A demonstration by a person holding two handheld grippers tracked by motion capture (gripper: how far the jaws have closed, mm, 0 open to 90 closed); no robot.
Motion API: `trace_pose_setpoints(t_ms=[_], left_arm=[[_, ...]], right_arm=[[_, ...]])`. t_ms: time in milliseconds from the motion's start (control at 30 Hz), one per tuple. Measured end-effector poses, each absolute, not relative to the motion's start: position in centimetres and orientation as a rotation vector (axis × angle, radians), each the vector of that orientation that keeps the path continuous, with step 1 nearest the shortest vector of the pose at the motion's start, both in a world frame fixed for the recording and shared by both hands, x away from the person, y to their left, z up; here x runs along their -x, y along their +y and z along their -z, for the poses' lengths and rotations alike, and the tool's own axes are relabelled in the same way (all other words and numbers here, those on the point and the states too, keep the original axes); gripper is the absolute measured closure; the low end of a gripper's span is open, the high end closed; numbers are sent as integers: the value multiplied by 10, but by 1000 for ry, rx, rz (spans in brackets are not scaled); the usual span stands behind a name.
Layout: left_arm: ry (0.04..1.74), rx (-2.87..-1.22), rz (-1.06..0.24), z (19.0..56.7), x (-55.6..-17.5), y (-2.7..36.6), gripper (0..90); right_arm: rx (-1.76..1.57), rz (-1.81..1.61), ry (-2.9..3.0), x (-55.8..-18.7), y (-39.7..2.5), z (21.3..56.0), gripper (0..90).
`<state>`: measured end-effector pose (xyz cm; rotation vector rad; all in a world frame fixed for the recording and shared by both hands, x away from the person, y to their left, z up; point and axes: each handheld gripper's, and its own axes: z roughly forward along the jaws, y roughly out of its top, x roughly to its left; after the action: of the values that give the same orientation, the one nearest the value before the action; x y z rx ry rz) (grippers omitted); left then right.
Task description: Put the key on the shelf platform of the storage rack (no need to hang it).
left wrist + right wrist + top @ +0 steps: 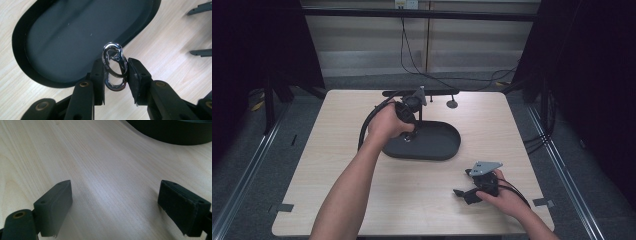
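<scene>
Silver clasp (113,65) (ring threaded through it) | pinched between the left hand-held gripper (115,75) jaws, above the black oval tray (22,62) rim | right hand-held gripper (115,207) jaws wide apart, holding nothing, low over the wooden surface (105,170)

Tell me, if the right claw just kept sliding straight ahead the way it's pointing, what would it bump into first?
Probably the black oval tray. The right claw is open with bare wooden table between its jaws, and the tray's wall lies ahead, slightly off to one side, so it might only clip it.
</scene>
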<state>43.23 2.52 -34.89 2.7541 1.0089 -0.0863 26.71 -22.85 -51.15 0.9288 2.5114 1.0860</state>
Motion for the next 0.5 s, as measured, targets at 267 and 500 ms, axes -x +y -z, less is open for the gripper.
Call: trace_pose_setpoints(t_ms=[267,500], left_arm=[[1010,-2748,73,353,-438,19,680],[1013,-2758,74,364,-443,12,680]], right_arm=[[-928,-1086,2512,-267,-229,512,120],[-927,-1086,2512,-267,-229,512,120]])
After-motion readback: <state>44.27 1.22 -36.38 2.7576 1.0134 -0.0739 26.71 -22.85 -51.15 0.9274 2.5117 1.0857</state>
